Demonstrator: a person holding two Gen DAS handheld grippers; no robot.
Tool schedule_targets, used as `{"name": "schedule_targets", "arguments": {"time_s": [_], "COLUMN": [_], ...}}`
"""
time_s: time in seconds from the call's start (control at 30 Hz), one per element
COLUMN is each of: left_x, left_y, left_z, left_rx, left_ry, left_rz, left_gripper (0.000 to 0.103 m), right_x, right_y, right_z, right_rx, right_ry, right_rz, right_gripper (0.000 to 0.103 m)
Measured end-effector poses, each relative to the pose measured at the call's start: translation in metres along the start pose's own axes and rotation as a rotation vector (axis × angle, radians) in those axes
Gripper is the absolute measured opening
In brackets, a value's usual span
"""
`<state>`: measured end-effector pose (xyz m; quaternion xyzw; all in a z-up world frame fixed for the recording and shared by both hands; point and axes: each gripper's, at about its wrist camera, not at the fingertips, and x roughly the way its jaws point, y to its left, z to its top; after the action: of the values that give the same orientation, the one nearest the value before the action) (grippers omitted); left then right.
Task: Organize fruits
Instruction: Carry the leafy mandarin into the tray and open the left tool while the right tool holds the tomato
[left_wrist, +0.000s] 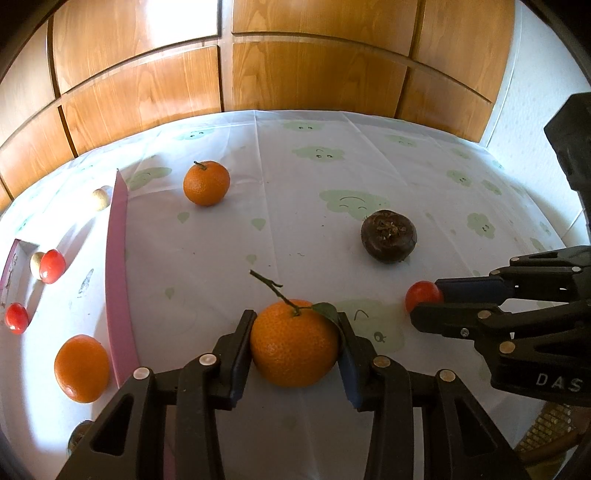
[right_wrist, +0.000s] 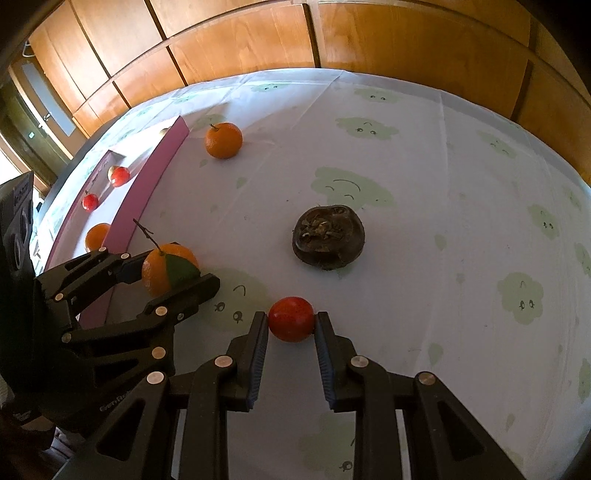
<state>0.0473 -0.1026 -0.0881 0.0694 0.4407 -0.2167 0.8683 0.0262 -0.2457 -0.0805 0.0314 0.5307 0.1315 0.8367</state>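
My left gripper (left_wrist: 294, 332) is shut on a tangerine with a stem and leaf (left_wrist: 294, 341), both pads pressed on its sides just above the cloth. My right gripper (right_wrist: 291, 323) is shut on a small red tomato (right_wrist: 291, 318). The right wrist view shows the left gripper (right_wrist: 173, 271) and its tangerine (right_wrist: 162, 271) at the left. In the left wrist view, the right gripper (left_wrist: 430, 301) with the tomato (left_wrist: 421, 294) comes in from the right. A loose tangerine (left_wrist: 206, 182) and a dark brown fruit (left_wrist: 389, 235) lie further back.
A pink-walled tray (left_wrist: 116, 280) at the left holds a tangerine (left_wrist: 81, 367), two red tomatoes (left_wrist: 52, 266) (left_wrist: 16, 317) and pale round fruits (left_wrist: 101, 197). A white cloth with green clouds (left_wrist: 295, 206) covers the table, and wooden cabinets (left_wrist: 295, 74) stand behind.
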Motion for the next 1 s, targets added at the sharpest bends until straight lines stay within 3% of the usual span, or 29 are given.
{"name": "schedule_targets", "arguments": {"time_s": [0.53, 0.83, 1.0], "left_x": [-0.011, -0.060, -0.090], "left_y": [0.003, 0.010, 0.037], "left_z": [0.004, 0.022, 0.027], "left_rx": [-0.033, -0.045, -0.078], "left_ry": [-0.005, -0.108, -0.179], "left_rz": [-0.022, -0.040, 0.021], "left_gripper": [0.041, 0.041, 0.041], "right_x": [-0.002, -0.001, -0.001], "right_y": [-0.001, 0.000, 0.000], "right_z": [-0.002, 0.000, 0.000], "right_rx": [0.000, -0.007, -0.010], "right_ry": [-0.007, -0.006, -0.007], "right_rz": [-0.003, -0.009, -0.012], "right_gripper": [0.026, 0.026, 0.026]}}
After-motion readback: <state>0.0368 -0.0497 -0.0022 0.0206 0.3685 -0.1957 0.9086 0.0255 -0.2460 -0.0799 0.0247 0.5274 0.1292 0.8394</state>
